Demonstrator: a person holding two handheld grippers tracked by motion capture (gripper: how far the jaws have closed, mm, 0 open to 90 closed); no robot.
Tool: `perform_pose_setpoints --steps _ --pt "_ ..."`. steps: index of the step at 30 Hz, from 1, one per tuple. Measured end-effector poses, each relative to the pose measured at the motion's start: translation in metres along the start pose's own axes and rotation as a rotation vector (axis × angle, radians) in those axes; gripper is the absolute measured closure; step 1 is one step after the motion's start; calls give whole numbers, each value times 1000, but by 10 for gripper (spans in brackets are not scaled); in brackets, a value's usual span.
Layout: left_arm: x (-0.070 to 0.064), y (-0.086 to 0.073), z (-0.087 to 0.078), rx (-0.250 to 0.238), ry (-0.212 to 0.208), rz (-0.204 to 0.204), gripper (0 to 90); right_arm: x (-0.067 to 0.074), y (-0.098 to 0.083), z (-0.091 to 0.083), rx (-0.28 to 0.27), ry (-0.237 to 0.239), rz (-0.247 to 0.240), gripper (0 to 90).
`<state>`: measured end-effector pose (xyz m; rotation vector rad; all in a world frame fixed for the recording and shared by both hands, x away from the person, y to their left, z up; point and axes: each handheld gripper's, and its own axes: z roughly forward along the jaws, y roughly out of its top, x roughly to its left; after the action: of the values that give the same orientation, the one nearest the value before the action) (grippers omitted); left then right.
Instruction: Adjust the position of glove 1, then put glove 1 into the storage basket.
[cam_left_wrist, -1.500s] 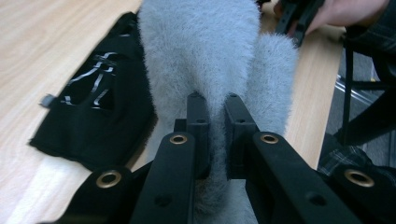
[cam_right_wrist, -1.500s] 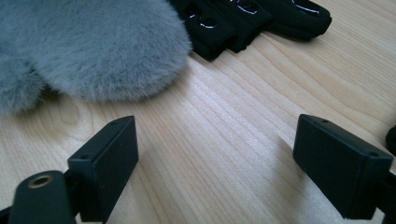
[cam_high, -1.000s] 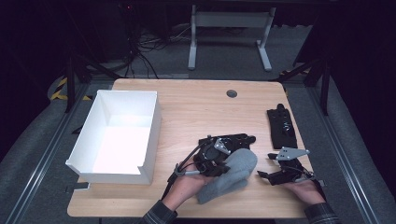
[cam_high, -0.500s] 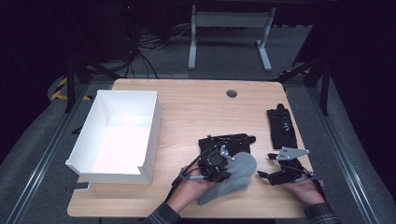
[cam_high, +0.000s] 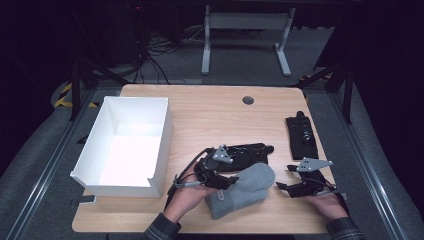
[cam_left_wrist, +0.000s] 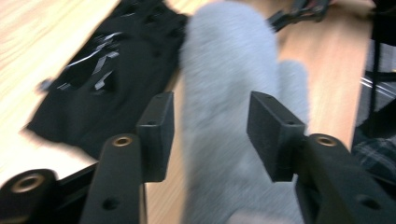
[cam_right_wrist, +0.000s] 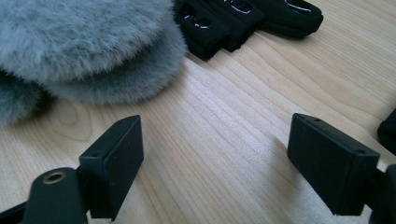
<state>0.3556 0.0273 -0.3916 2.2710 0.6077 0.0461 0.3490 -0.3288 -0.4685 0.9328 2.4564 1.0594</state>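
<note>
- The left tool (cam_high: 226, 176) lay over the cuff end of the grey fleece mitten (cam_high: 243, 188). Its jaws had just been opening, and in the left gripper view they stood apart on either side of the mitten (cam_left_wrist: 224, 107) with the pads clear of the pile, so the grip looked let go.
- That release probably meant the mitten had been set where it was wanted, flat on the worktop (cam_high: 210, 117) near the front edge, fingertips aimed toward the far right.
- The right tool (cam_high: 284, 186) rested low on the worktop just right of the mitten's tip, jaws spread wide with only bare wood between them in the right gripper view. It seemed parked there, ready to take the fleece or steady it.
- A black glove (cam_high: 245, 152) lay just behind the mitten, touching or slightly tucked under its far edge; the left gripper view showed it (cam_left_wrist: 107, 79) directly beside the grey pile. I could not tell whether they overlapped.
- A second black glove (cam_high: 301, 137) lay farther right and back, apart from the others, perhaps still waiting its turn.
- The white box (cam_high: 130, 145) stood open at the left side of the worktop, nothing visible inside. Its place well clear of the gloves suggested it was the bin they were bound for.
</note>
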Motion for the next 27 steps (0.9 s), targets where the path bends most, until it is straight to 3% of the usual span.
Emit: perform_pose_setpoints --steps 6,10,12,18,21,27 --pt "12 -18 -12 -9 19 -44 529 0 0 0 -4 -1 -2 185" --pt "14 -27 -14 -6 4 -53 526 0 0 1 -4 -1 -3 185" --pt "12 -31 -13 -26 -23 -49 484 0 0 0 -4 0 -3 183" --pt "7 -19 -4 -51 -59 5 304 0 0 1 -4 0 -4 183" --pt "3 -11 7 -22 -73 42 217 0 0 0 -4 1 -3 183" --pt "5 -5 28 39 -90 56 158 0 0 1 -3 0 -4 182"
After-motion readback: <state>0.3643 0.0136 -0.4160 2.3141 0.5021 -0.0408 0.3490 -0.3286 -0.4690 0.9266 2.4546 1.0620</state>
